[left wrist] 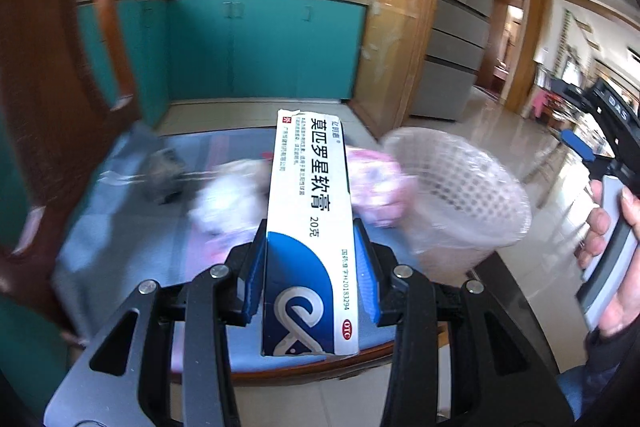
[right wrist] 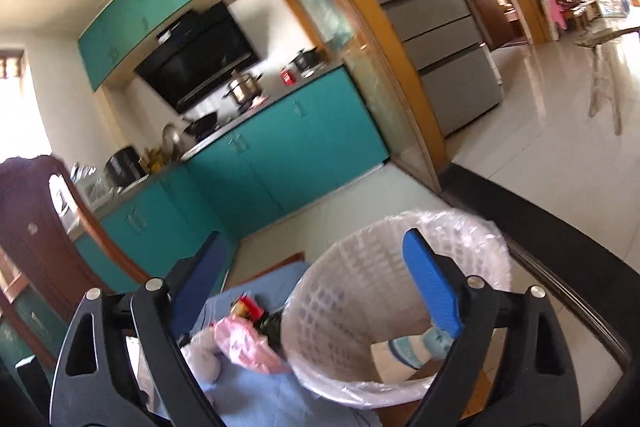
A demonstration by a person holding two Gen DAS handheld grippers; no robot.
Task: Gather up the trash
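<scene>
Blue cloth covered the bench point(left wrist: 132, 239), the widest surface before us, and on its right side stood the white mesh wastebasket point(left wrist: 460, 195), lined with a clear plastic bag and tipped slightly in the left wrist view. From the right wrist camera we looked down into that wastebasket point(right wrist: 360, 307) and saw a pale blue-and-white item lying at its bottom point(right wrist: 416, 347). Beside the basket on the cloth lay a loose heap of trash: a crumpled pink plastic bag point(right wrist: 244, 347), white wadding point(left wrist: 228, 203) and a small dark wrapper with red on it point(right wrist: 252, 309), all blurred. Our left gripper point(left wrist: 310, 263) had its blue-padded fingers clamped on an ointment box point(left wrist: 308, 227), white and blue with Chinese print, held above the bench with its torn end pointing away from us, just left of the basket. Our right gripper point(right wrist: 316, 287) hovered over the basket rim with its fingers wide apart, gripping nothing.
</scene>
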